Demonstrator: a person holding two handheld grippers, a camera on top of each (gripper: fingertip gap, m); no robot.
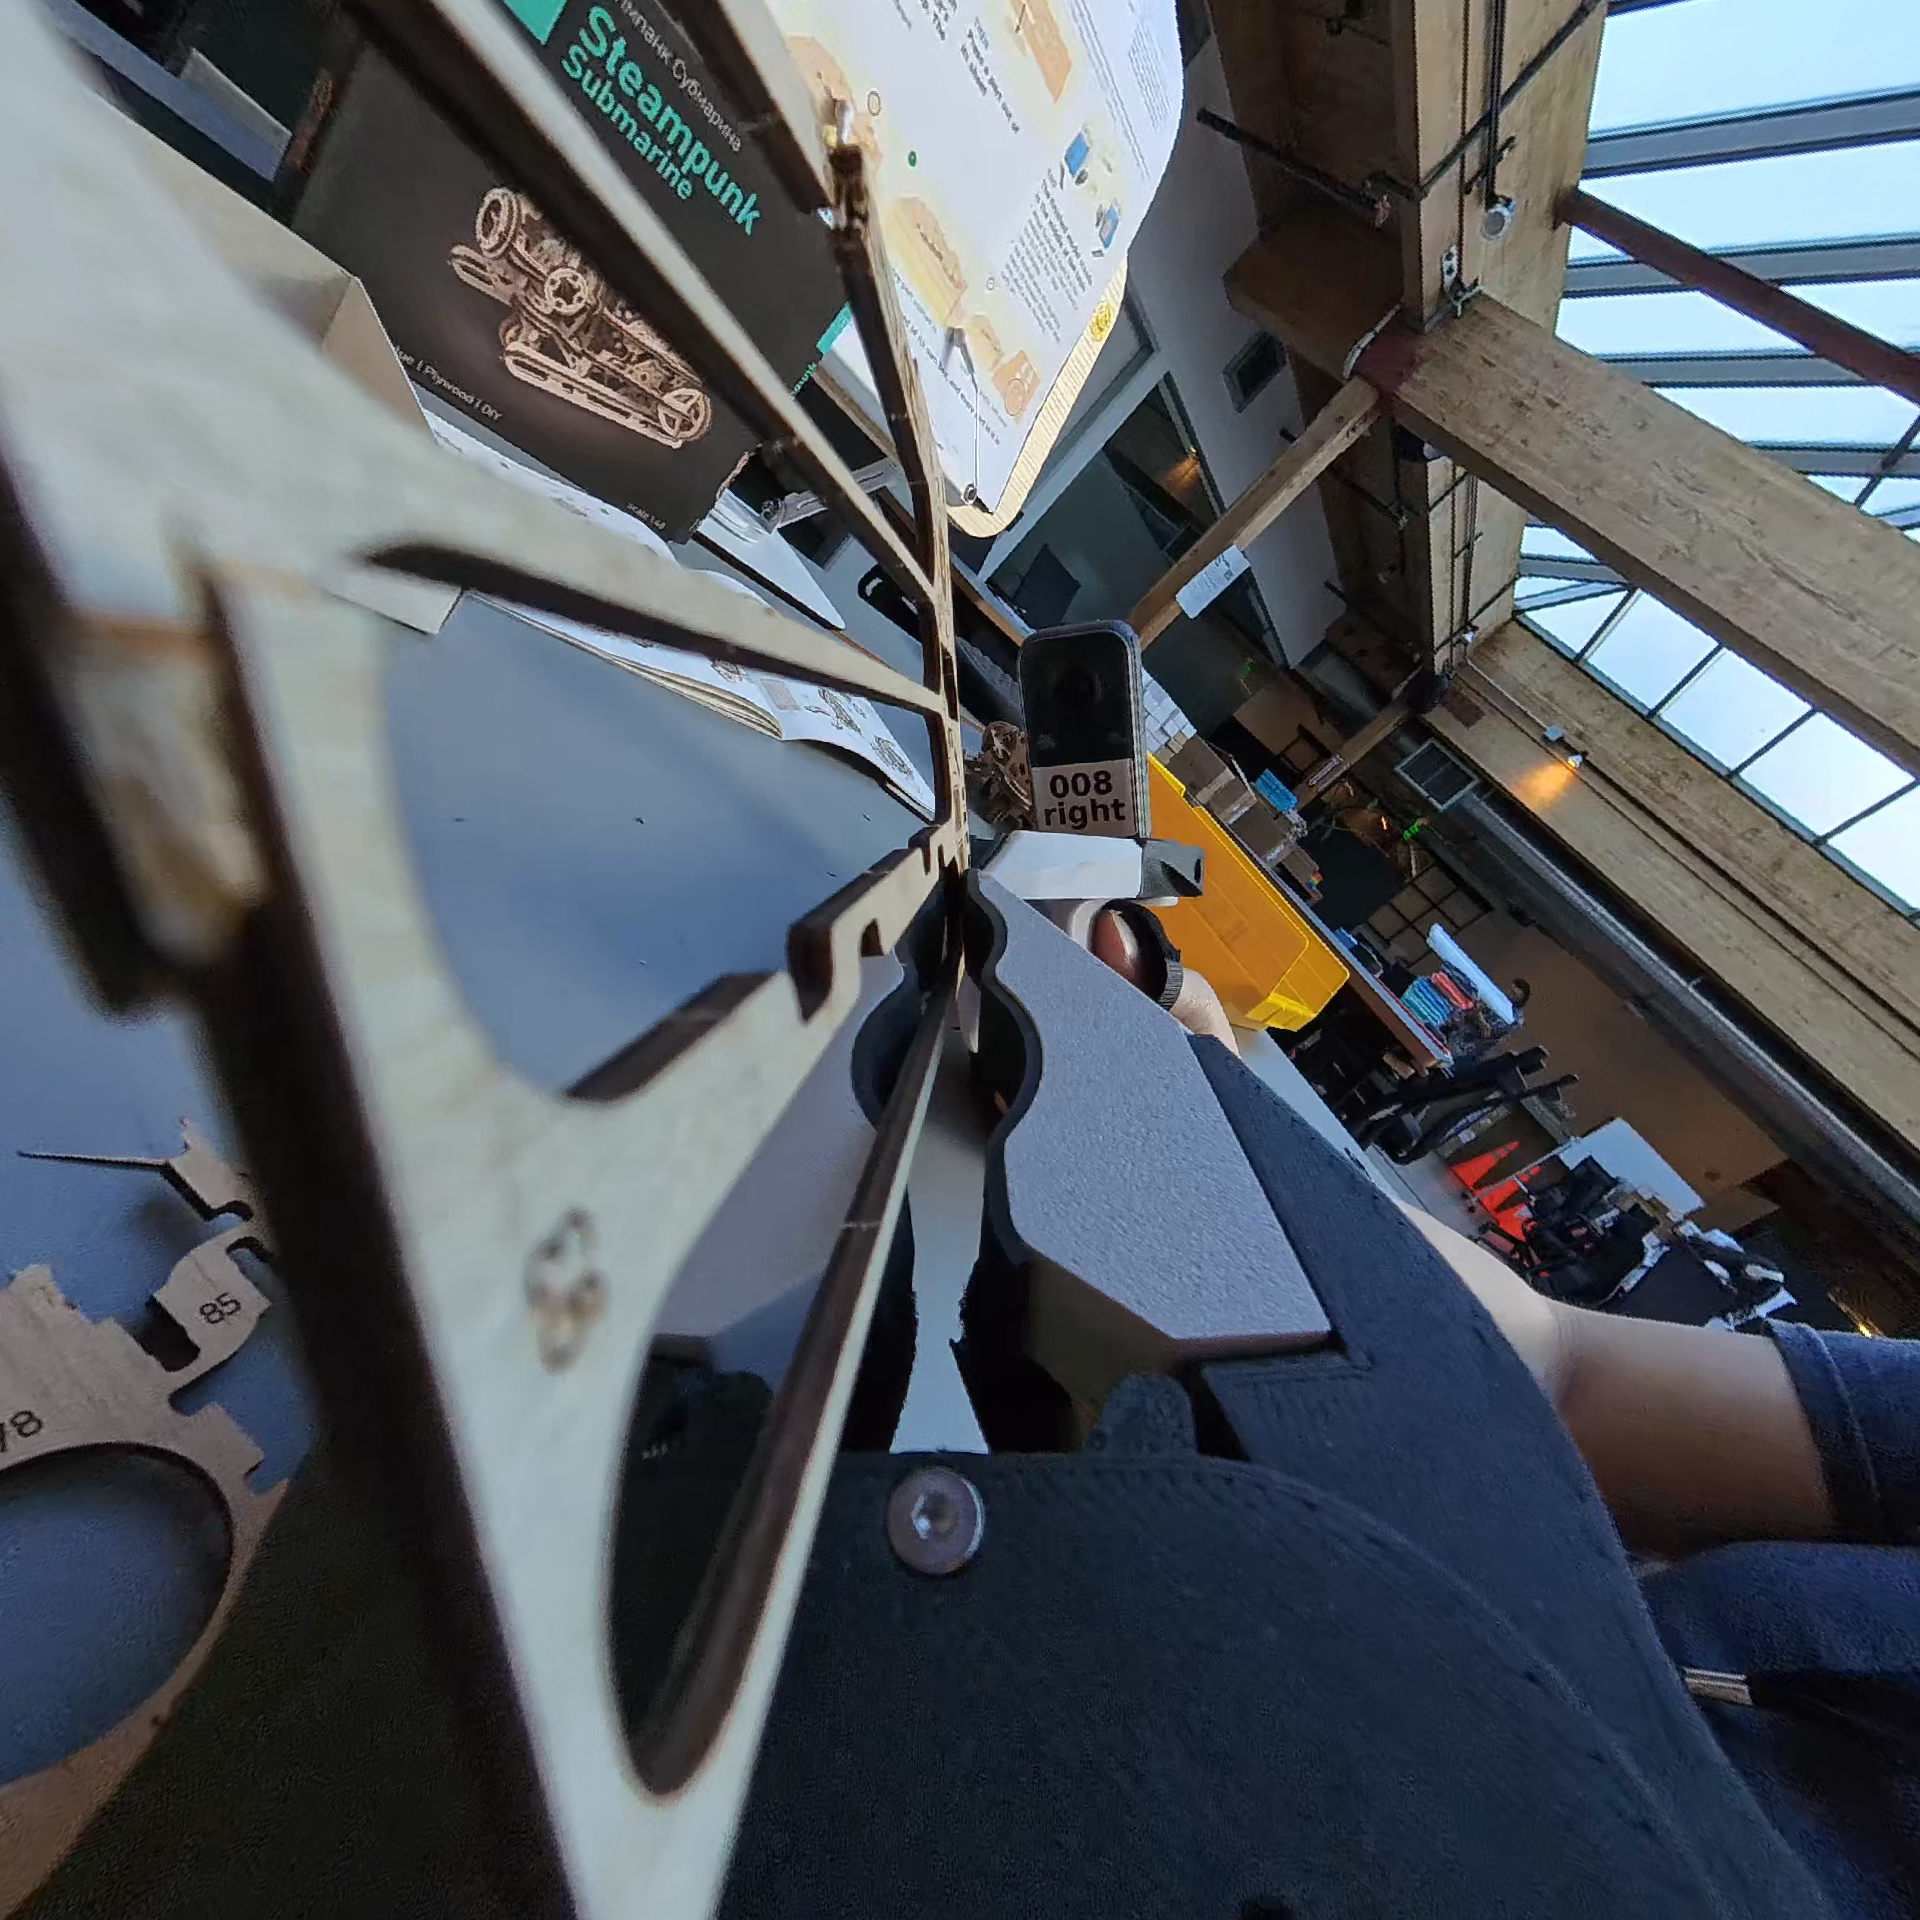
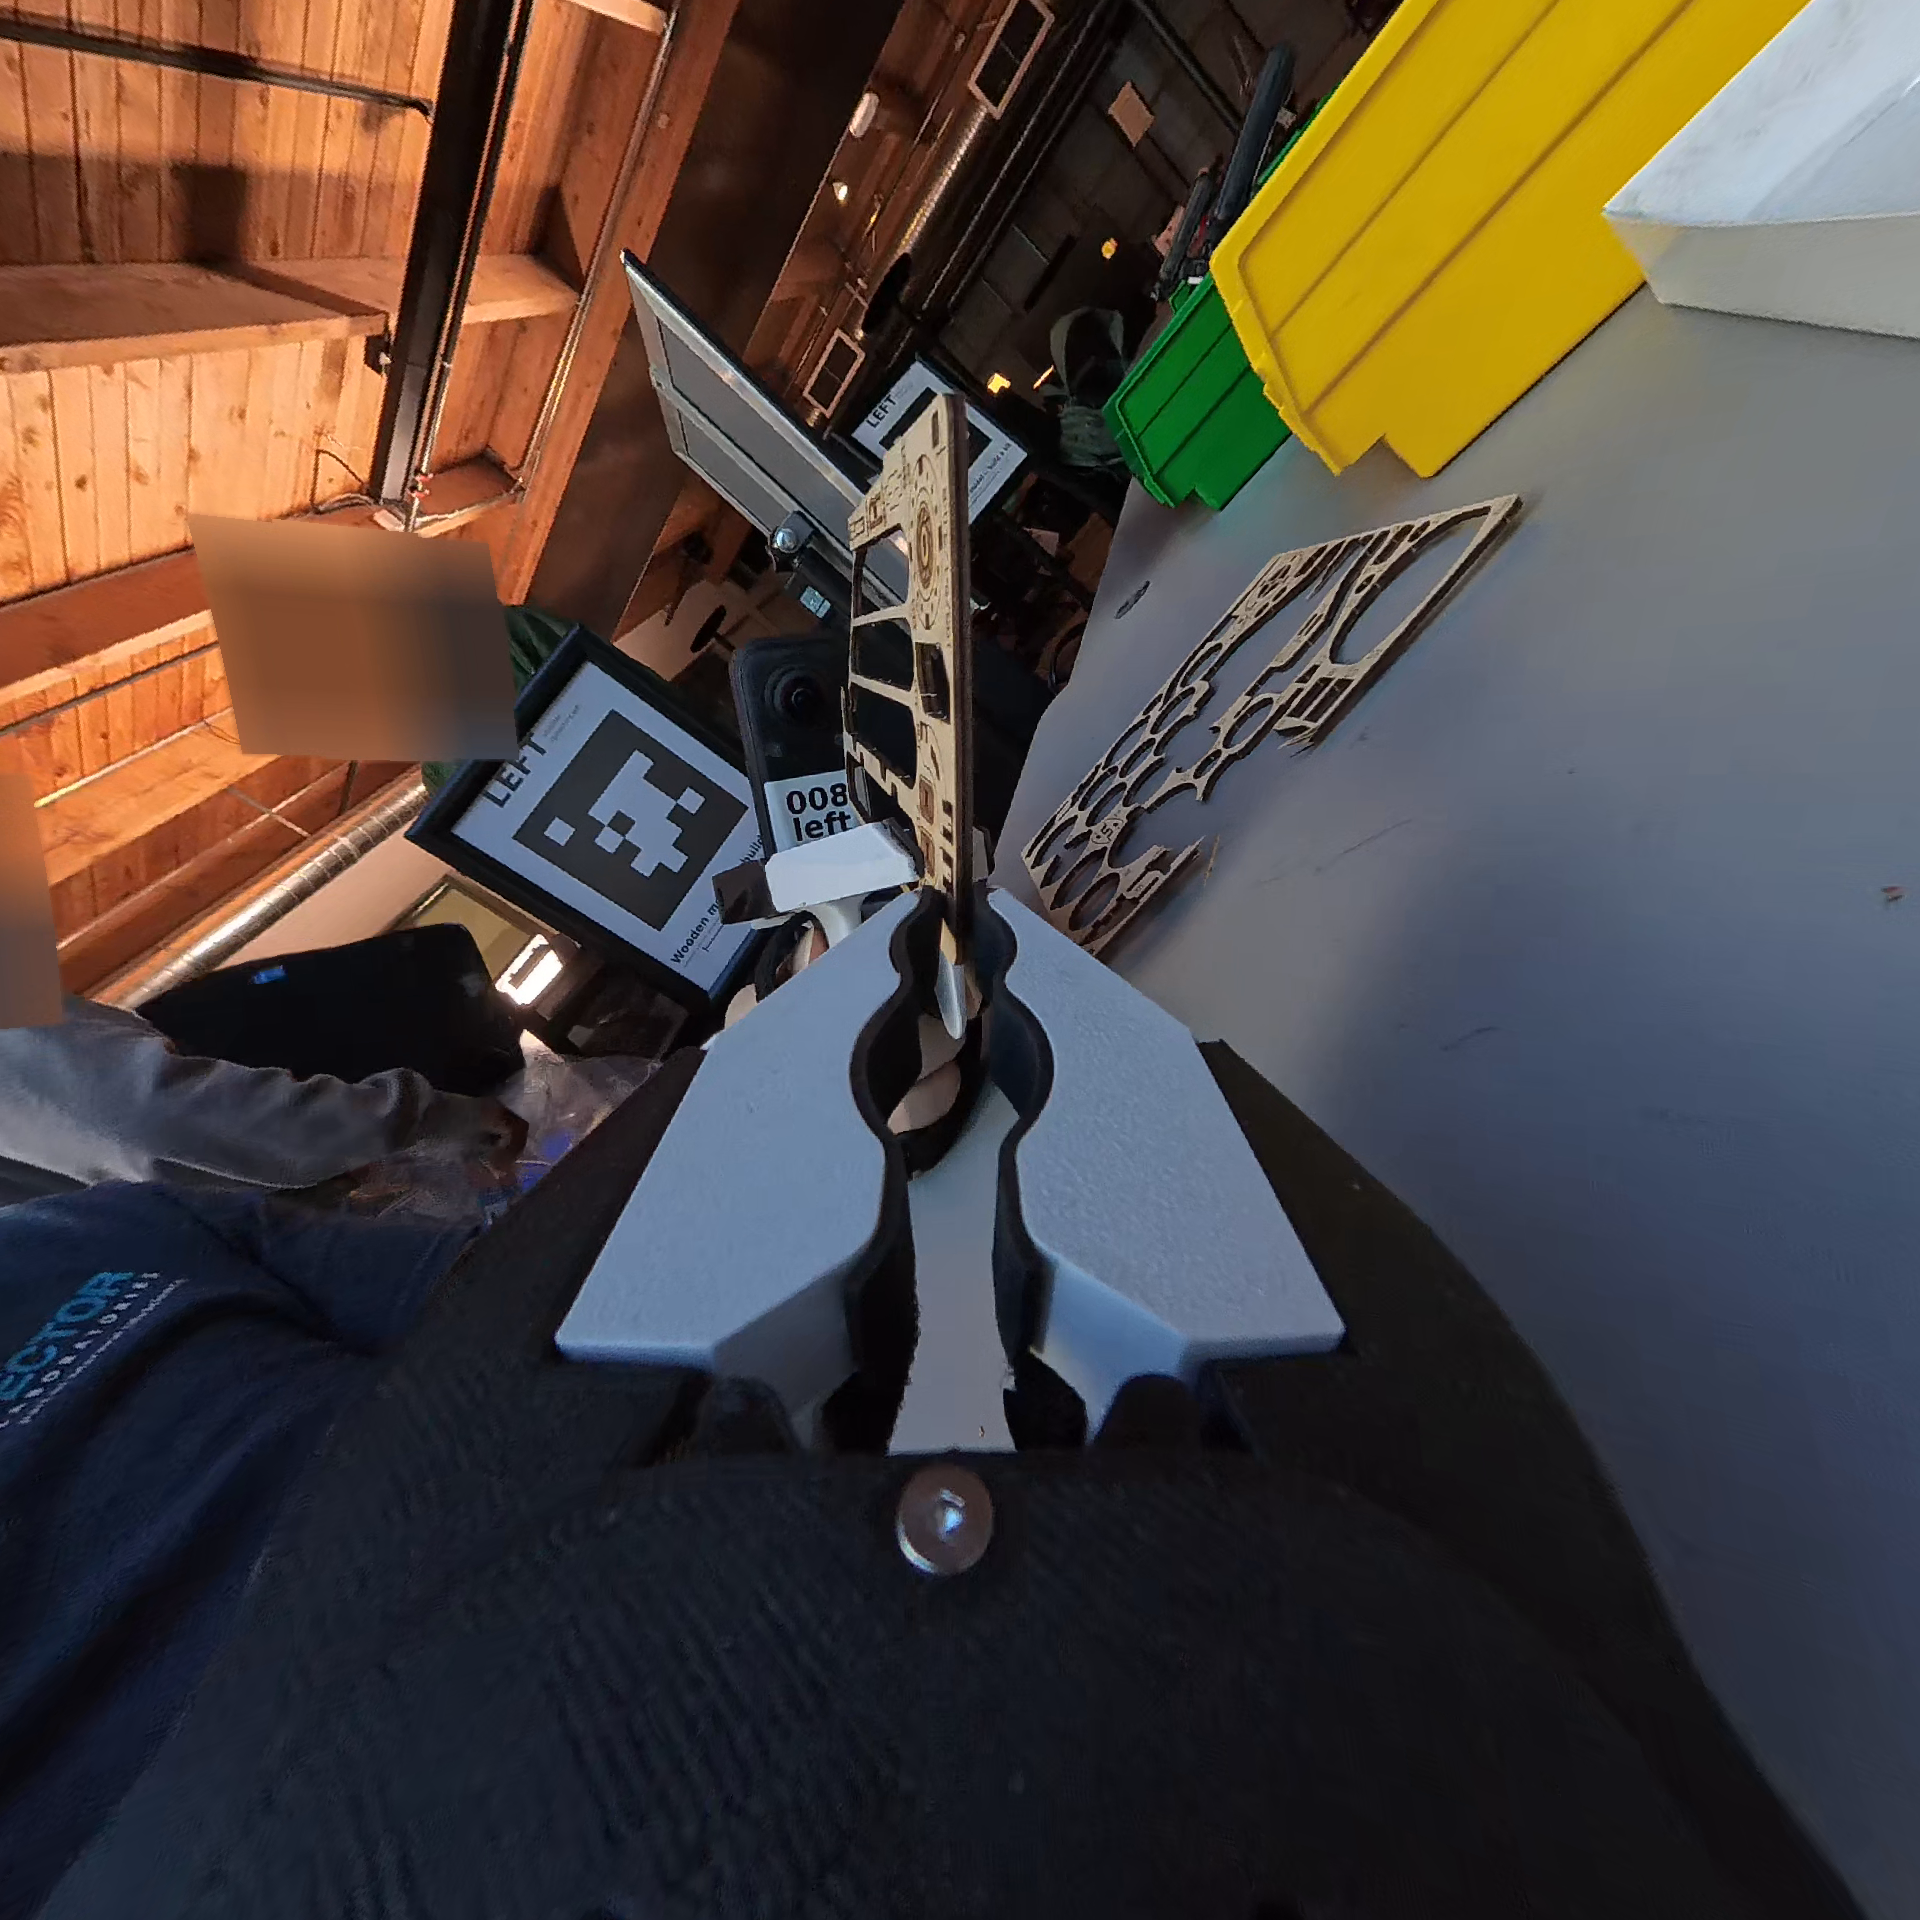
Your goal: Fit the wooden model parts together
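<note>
A thin plywood parts sheet (image 1: 436, 935) with large cutouts stands on edge between both grippers. My left gripper (image 1: 958, 902) is shut on it; the sheet hides its left finger, and the grey right finger (image 1: 1122, 1143) shows. In the right wrist view the same sheet (image 2: 925, 644) rises edge-on from my right gripper (image 2: 951, 920), which is shut on its lower edge. The two grippers face each other: the right one (image 1: 1081, 790) shows beyond the sheet, and the left one (image 2: 821, 831) shows just behind it. A small wooden assembly (image 1: 1003, 769) sits near the far gripper.
A second punched-out sheet (image 2: 1268, 707) lies flat on the grey table (image 2: 1558, 1039). Loose wooden frame pieces (image 1: 104, 1403) lie at lower left. The kit box (image 1: 540, 281), an instruction page (image 1: 1018, 208), a booklet (image 1: 727, 675), yellow (image 2: 1455, 239) and green (image 2: 1195, 416) bins stand around. My two grippers' fingertips are within a few centimetres of each other.
</note>
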